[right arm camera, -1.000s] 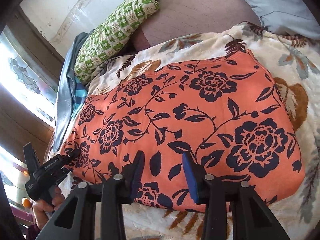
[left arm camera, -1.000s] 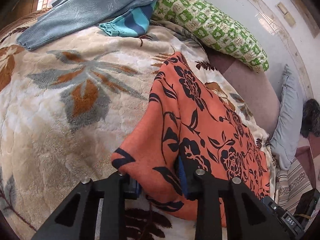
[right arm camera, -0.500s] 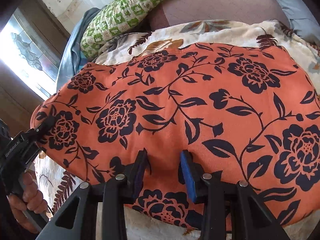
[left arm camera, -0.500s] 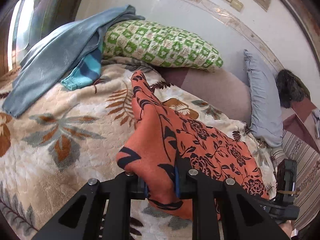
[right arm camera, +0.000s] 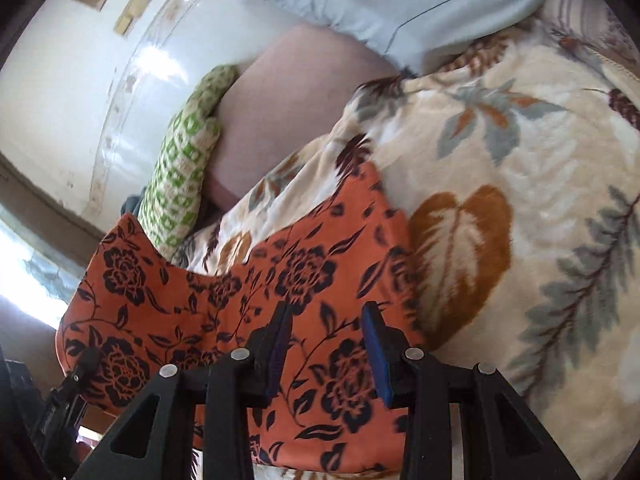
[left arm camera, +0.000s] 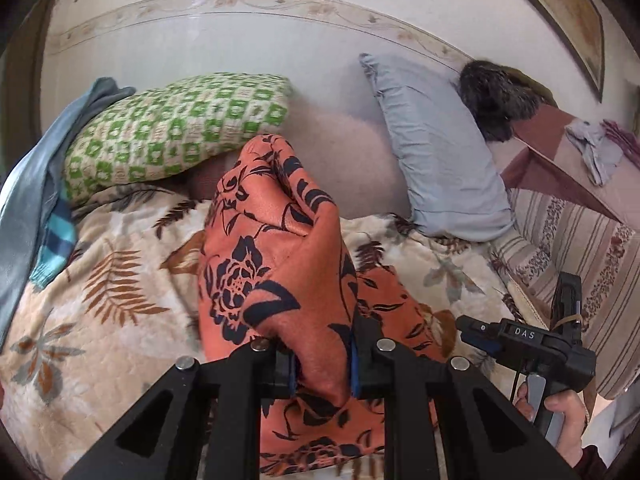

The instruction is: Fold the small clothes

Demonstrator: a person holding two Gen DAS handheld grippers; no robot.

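An orange cloth with black flowers (left arm camera: 272,264) rises in a peak from the leaf-patterned blanket (left arm camera: 120,320). My left gripper (left arm camera: 322,368) is shut on a bunched fold of it, blue pads pressed into the fabric. In the right wrist view the same cloth (right arm camera: 312,272) sags between both grippers, its far corner still lying on the blanket (right arm camera: 520,160). My right gripper (right arm camera: 326,344) has the near edge of the cloth between its pads. The left gripper (right arm camera: 86,360) shows at the lower left, at the cloth's raised corner.
A green checked pillow (left arm camera: 176,128) and a grey-blue pillow (left arm camera: 436,152) lean on the wall behind. A grey-blue garment (left arm camera: 28,200) and a striped turquoise piece (left arm camera: 56,248) lie at the left. A striped cover (left arm camera: 580,248) lies right, behind a person's hand (left arm camera: 560,412).
The left gripper closed on the cloth's corner, lifted it off the blanket and rolled. The right gripper swung sideways with the near edge, so the flat cloth now hangs raised between them.
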